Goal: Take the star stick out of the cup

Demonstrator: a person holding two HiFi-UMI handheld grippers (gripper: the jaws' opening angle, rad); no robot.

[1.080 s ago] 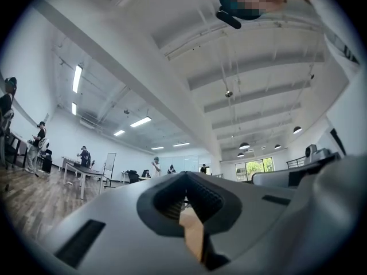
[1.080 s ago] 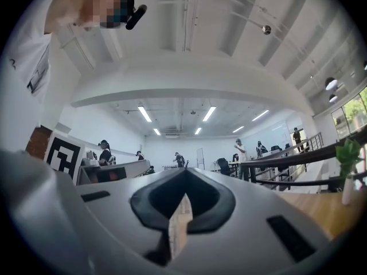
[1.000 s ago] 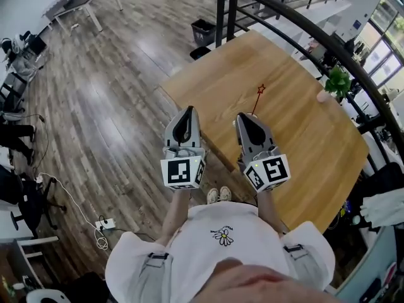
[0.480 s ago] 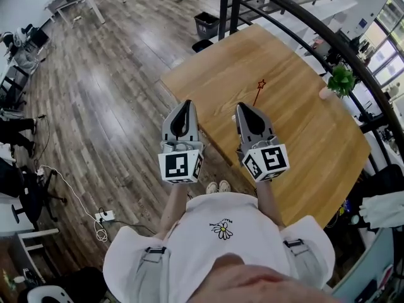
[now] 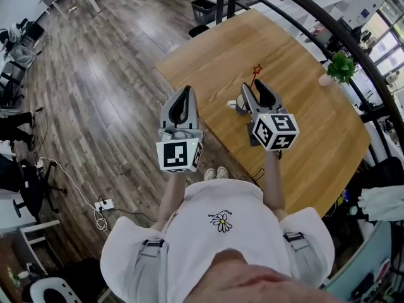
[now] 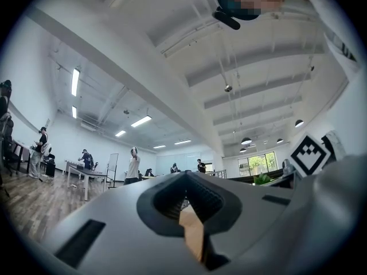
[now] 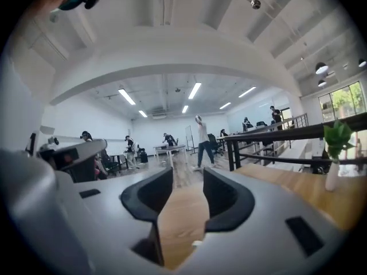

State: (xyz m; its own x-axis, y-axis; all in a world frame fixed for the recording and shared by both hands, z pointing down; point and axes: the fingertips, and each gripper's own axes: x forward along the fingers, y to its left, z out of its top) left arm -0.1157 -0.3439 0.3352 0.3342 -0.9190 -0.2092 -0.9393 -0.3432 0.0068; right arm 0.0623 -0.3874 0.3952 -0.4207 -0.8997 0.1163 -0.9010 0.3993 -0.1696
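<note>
Nearing the cup with right gripper jaws just spread wide and empty, left gripper jaws pressed together; next, likely centring on the thin star stick.

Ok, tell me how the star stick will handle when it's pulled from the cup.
The star stick looks very thin, so probably light and slightly bendy, easy to lose from a grip. It slants up from a small cup that seems light too, so a sideways pull may tip the cup.

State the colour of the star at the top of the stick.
Red. The star shows best in the head view.
</note>
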